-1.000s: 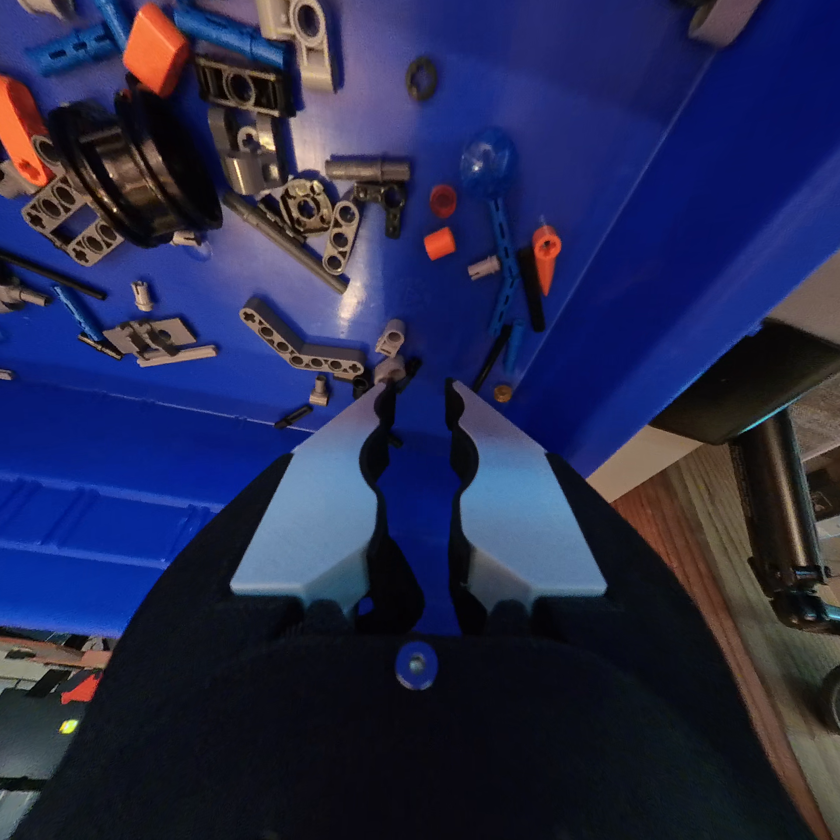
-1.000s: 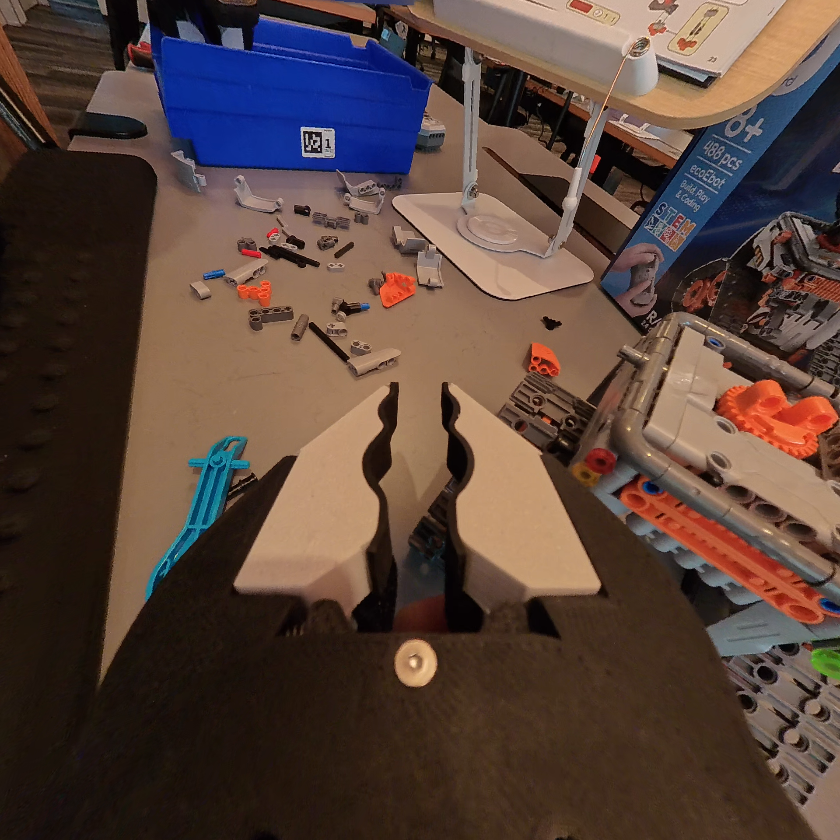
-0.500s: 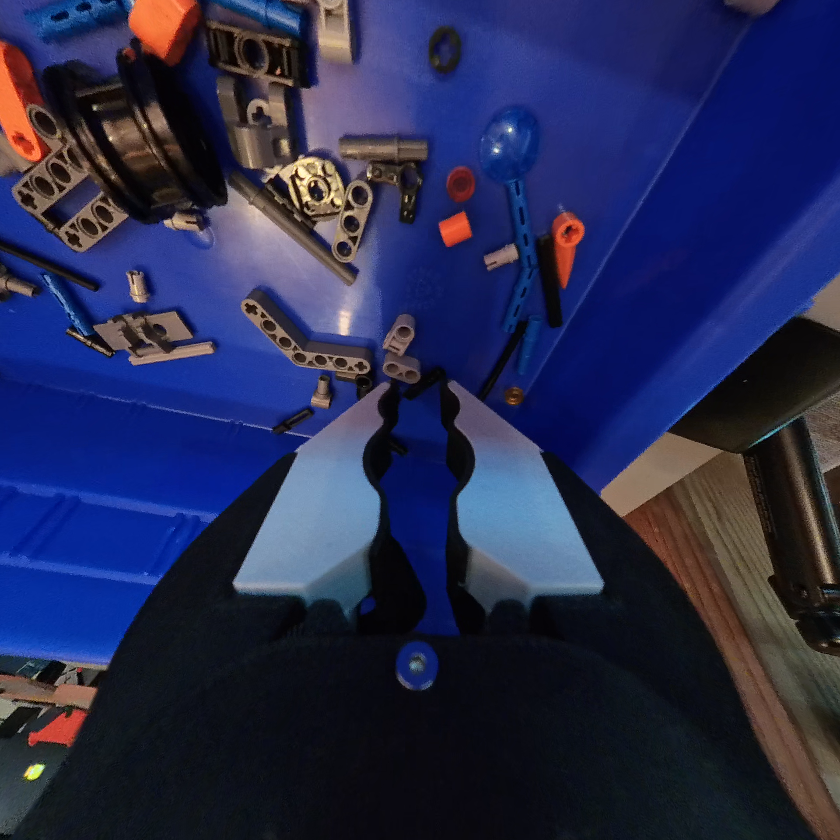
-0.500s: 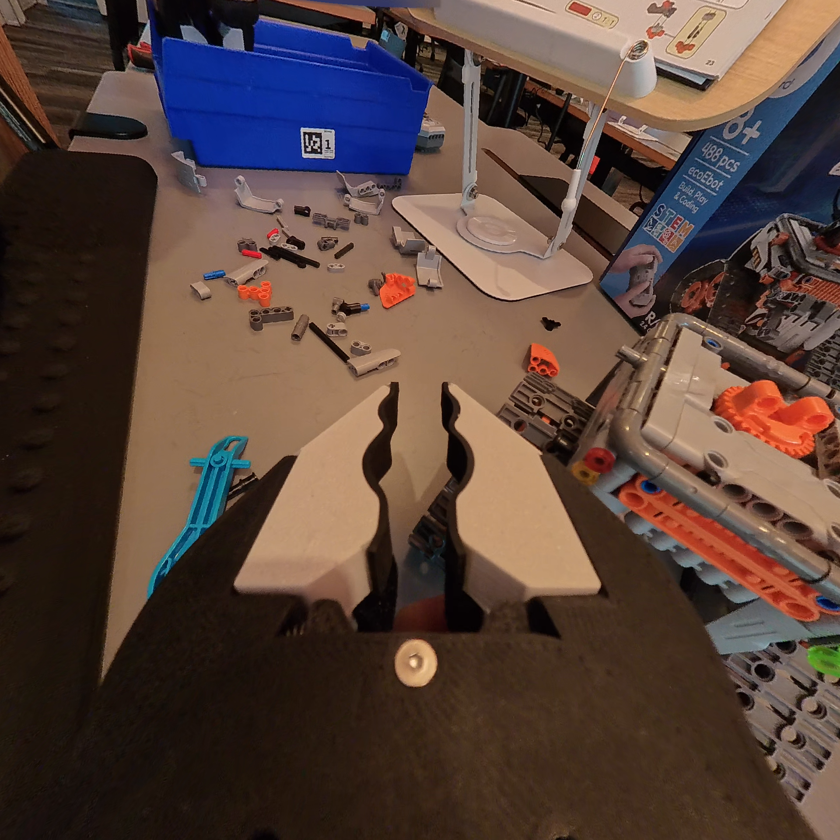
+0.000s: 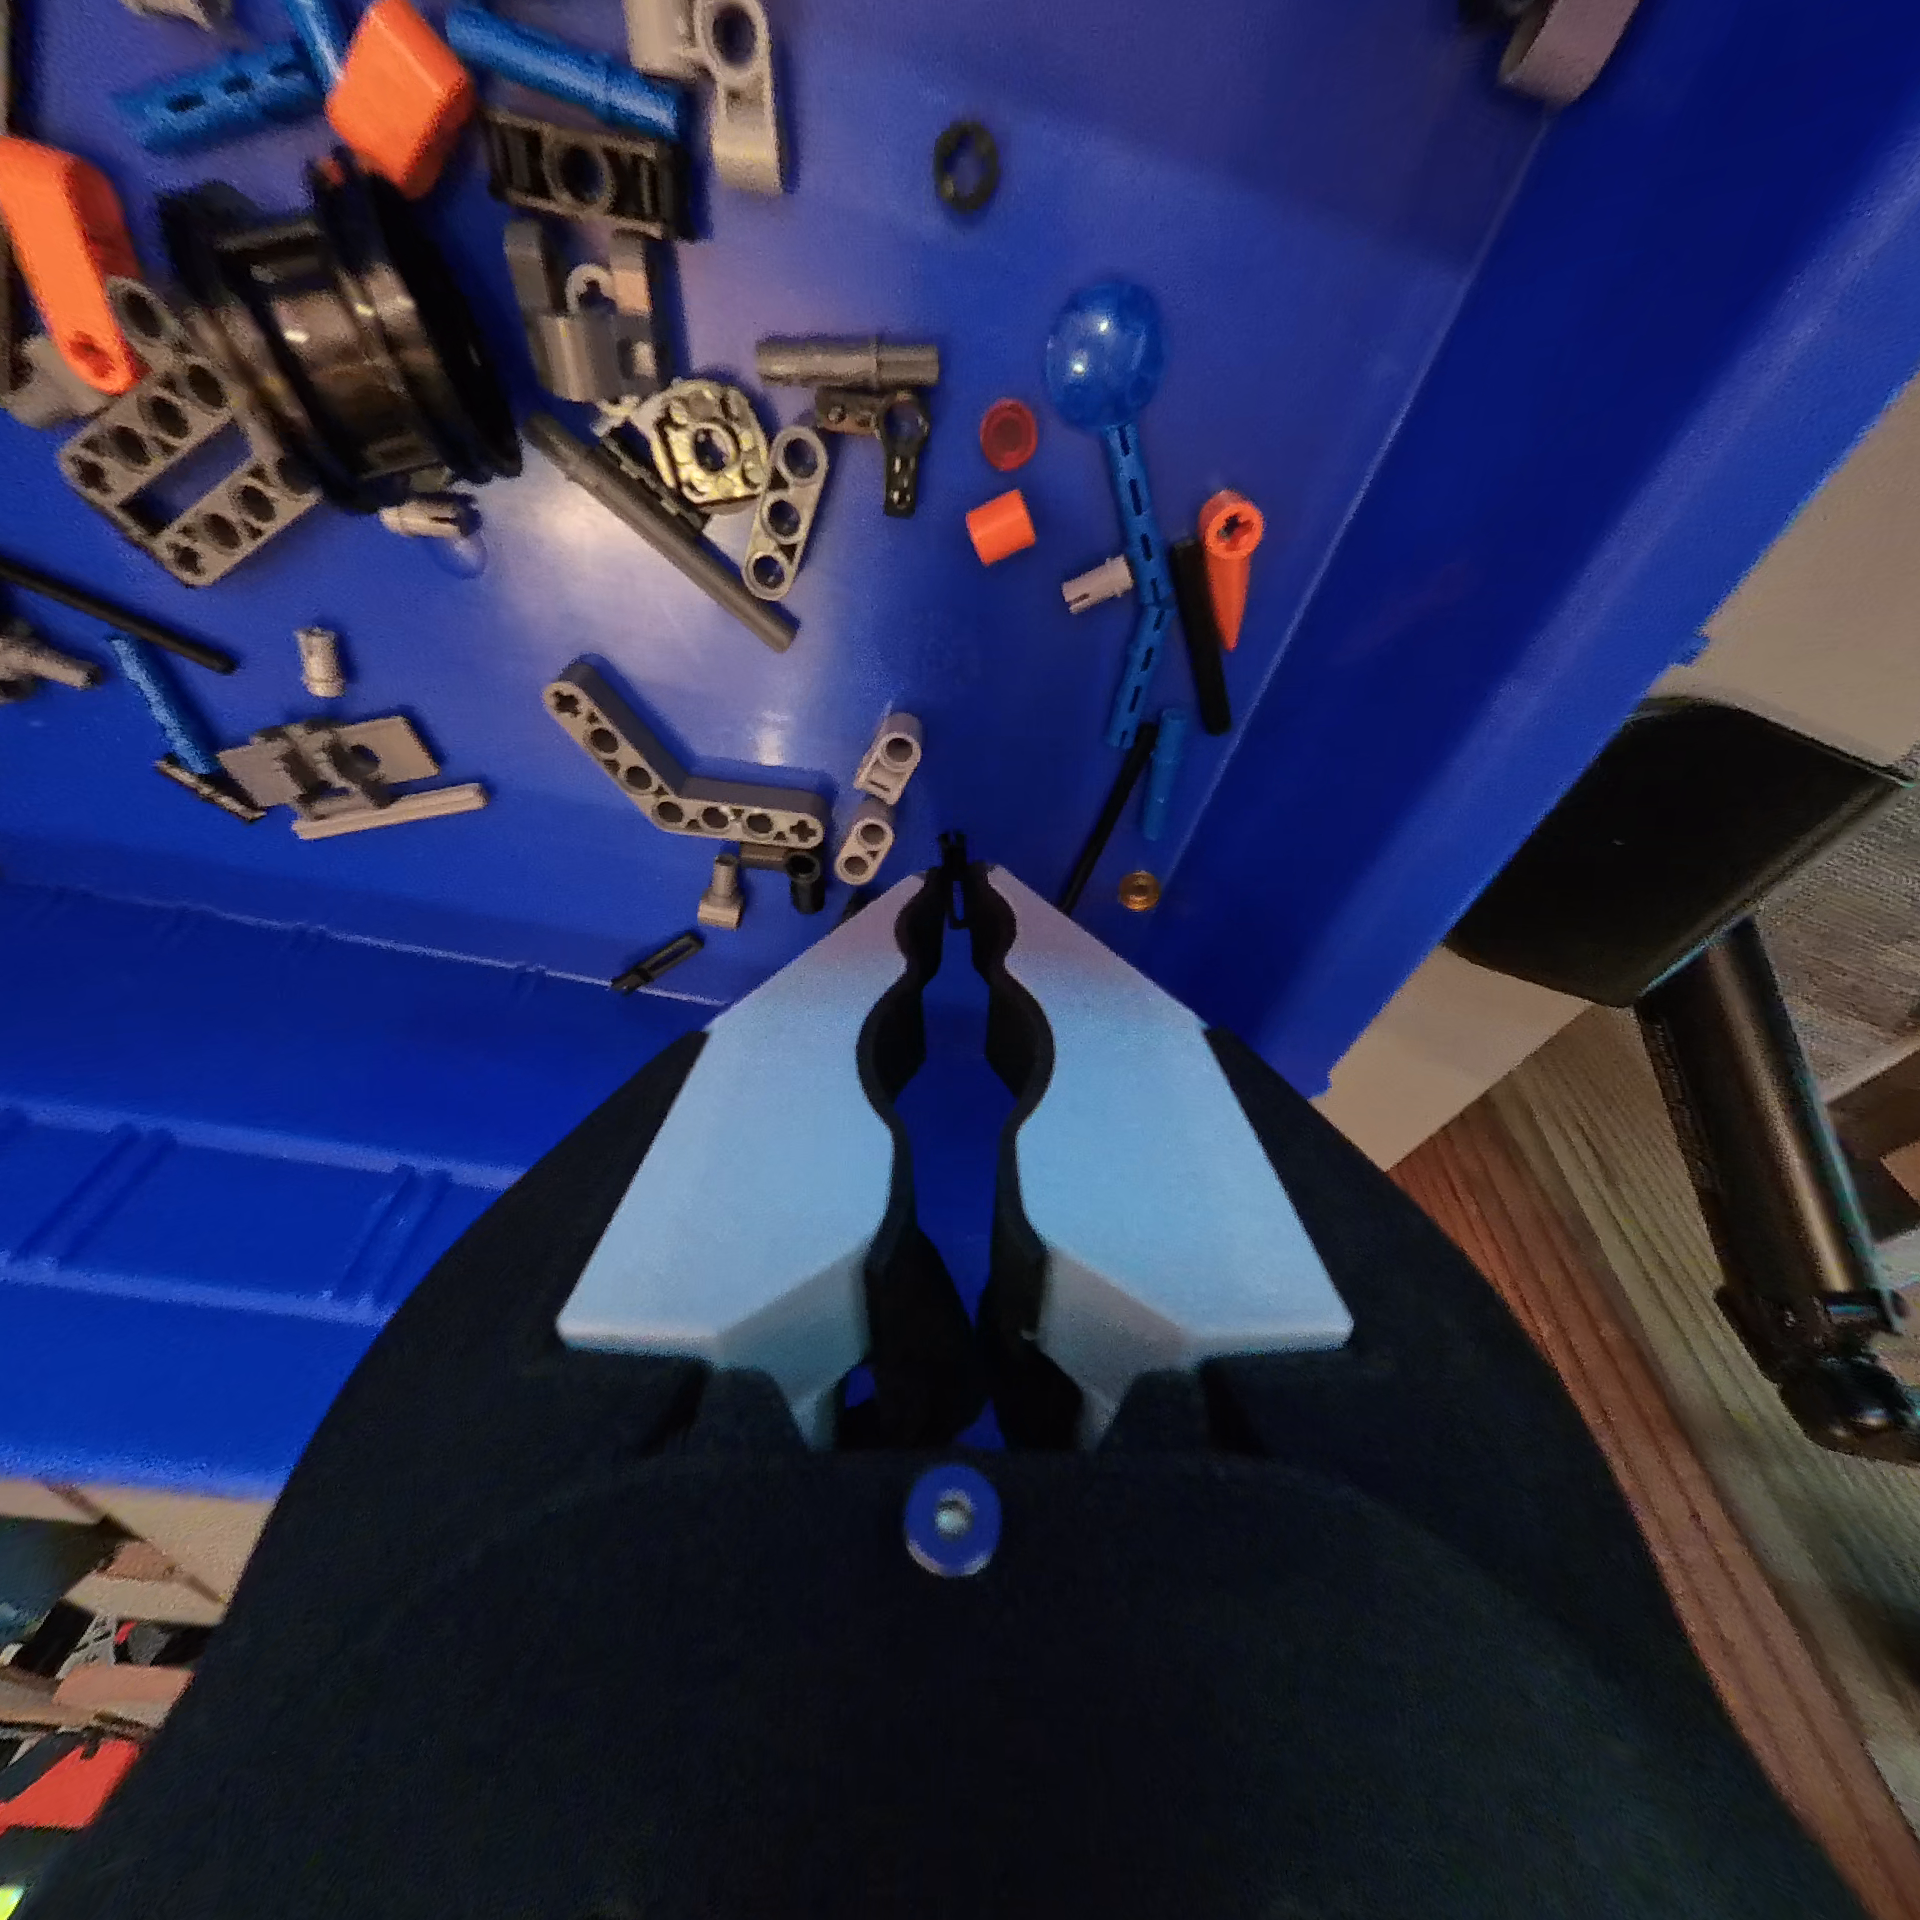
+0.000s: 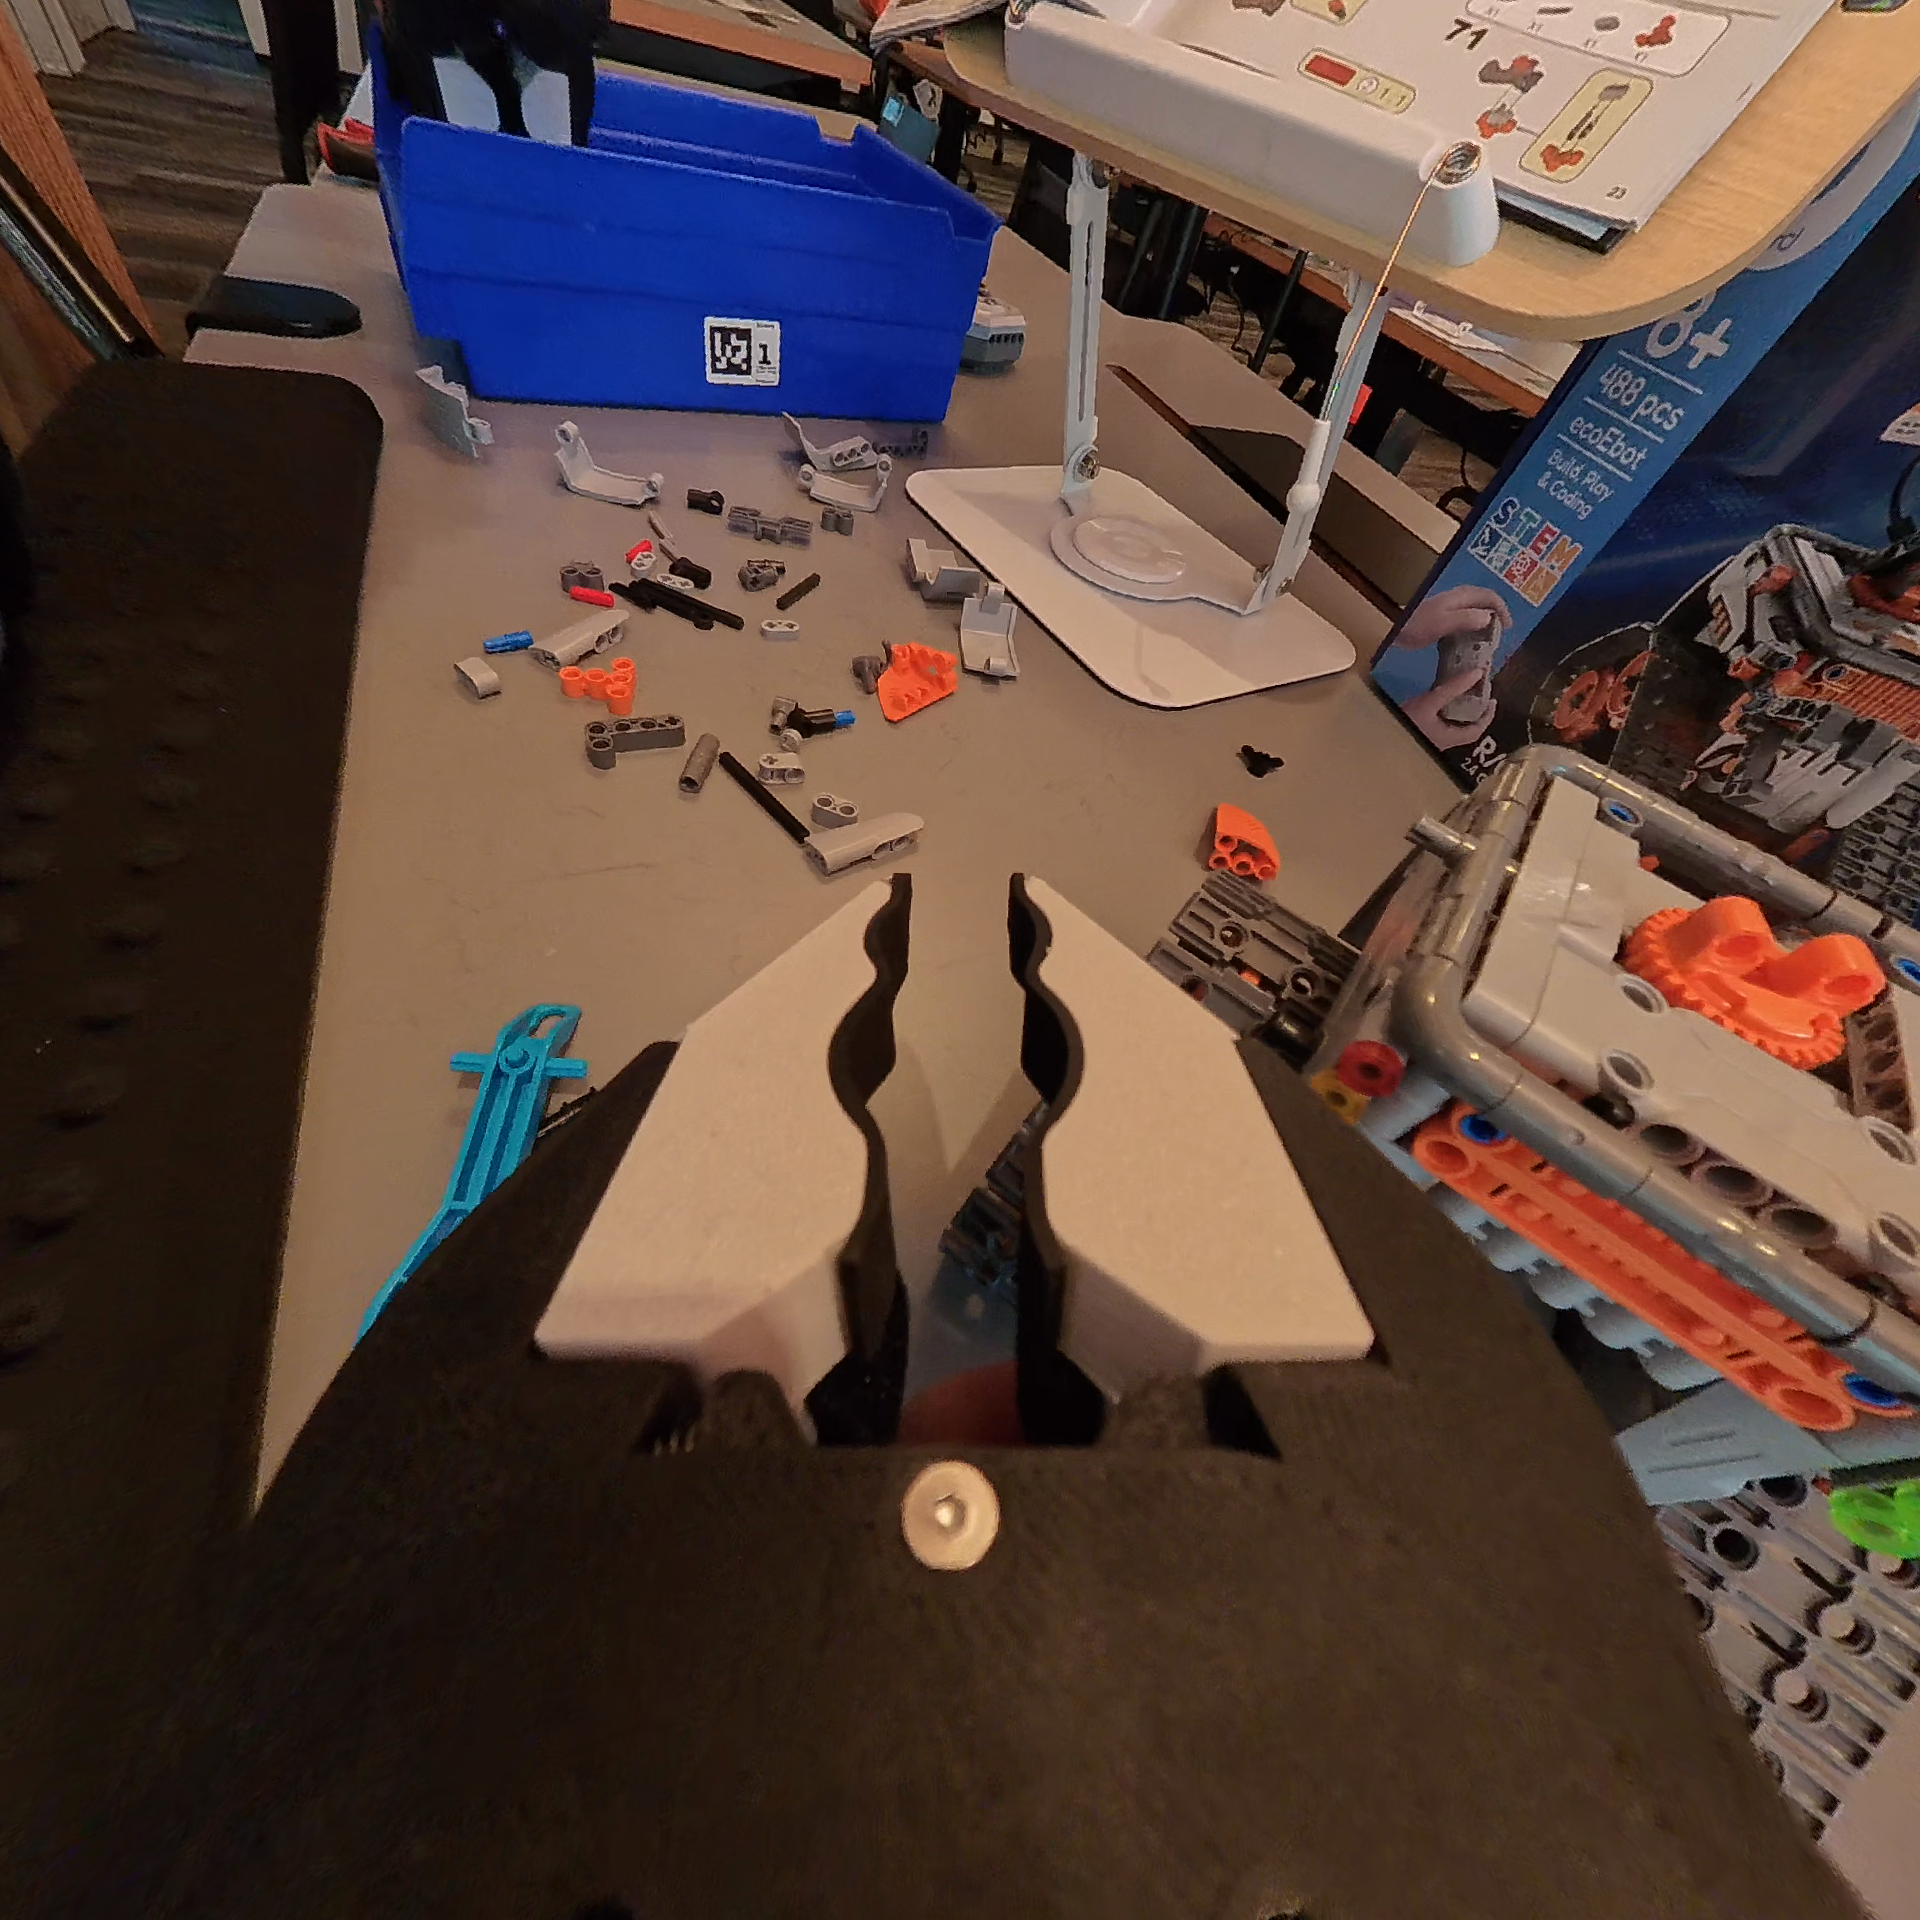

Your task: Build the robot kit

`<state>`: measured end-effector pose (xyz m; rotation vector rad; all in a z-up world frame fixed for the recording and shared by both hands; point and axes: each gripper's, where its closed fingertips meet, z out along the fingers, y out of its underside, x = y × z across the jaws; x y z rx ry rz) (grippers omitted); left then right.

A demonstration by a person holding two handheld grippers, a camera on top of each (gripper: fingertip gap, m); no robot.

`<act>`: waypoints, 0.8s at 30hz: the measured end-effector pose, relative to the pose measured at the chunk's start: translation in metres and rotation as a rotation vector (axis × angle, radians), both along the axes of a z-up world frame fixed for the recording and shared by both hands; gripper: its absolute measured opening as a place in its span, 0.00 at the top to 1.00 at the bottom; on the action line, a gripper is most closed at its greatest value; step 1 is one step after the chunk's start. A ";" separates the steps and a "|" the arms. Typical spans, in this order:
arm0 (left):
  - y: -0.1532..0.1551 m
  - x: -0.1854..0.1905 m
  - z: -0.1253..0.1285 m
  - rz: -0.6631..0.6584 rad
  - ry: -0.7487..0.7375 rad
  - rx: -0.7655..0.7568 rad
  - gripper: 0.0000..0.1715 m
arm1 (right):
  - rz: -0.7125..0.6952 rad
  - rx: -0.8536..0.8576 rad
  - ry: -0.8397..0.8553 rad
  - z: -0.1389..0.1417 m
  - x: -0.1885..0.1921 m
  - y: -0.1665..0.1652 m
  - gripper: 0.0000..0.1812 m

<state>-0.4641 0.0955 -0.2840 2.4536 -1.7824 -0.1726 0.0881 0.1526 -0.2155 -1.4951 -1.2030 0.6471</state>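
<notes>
A small black pin (image 5: 951, 868) sat pinched between the tips of the left gripper (image 5: 953, 899), whose fingers (image 5: 790, 1122) were closed almost together on it, low inside the blue bin (image 5: 1299, 416). Just beyond the tips lay two short grey connectors (image 5: 878, 800) and a bent grey beam (image 5: 681, 769). Farther in, a blue rod with a round clear-blue head (image 5: 1117, 457) lay beside an orange cone (image 5: 1229, 561), and a black wheel (image 5: 343, 343) leaned among grey and orange parts at the far left.

The right gripper (image 6: 961, 894) hovered over the grey surface (image 6: 520, 883) with its fingers (image 6: 748, 1132) parted by a narrow gap and nothing between them. A light blue tool (image 6: 488, 1132) lay to its left, and a partly built grey and orange model (image 6: 1683, 1101) stood close on the right. Ahead, loose grey, black and orange pieces (image 6: 727, 665) were scattered on the surface. Beyond them stood a white stand (image 6: 1132, 582) and the blue bin (image 6: 675, 270), with the left gripper (image 6: 499, 62) reaching into it.
</notes>
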 end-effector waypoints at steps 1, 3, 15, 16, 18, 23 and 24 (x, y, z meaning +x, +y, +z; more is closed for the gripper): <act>0.002 0.002 0.007 -0.001 -0.005 0.015 0.98 | 0.000 0.002 0.001 0.001 0.000 0.000 0.91; 0.008 0.012 0.027 -0.003 -0.045 0.063 0.99 | 0.000 0.009 0.004 0.003 0.000 0.000 0.91; 0.022 0.225 0.101 -0.333 -0.333 0.186 0.99 | 0.028 0.045 0.029 0.015 -0.006 -0.007 0.91; 0.022 0.238 0.094 -0.351 -0.333 0.167 0.99 | 0.033 0.050 0.030 0.016 -0.006 -0.009 0.91; 0.024 0.256 0.074 -0.376 -0.326 0.124 0.99 | 0.039 0.057 0.033 0.018 -0.007 -0.011 0.91; 0.029 0.283 0.029 -0.423 -0.284 0.069 0.99 | 0.054 0.067 0.032 0.020 -0.009 -0.016 0.91; 0.029 0.288 0.023 -0.424 -0.286 0.063 0.99 | 0.059 0.069 0.029 0.020 -0.010 -0.017 0.92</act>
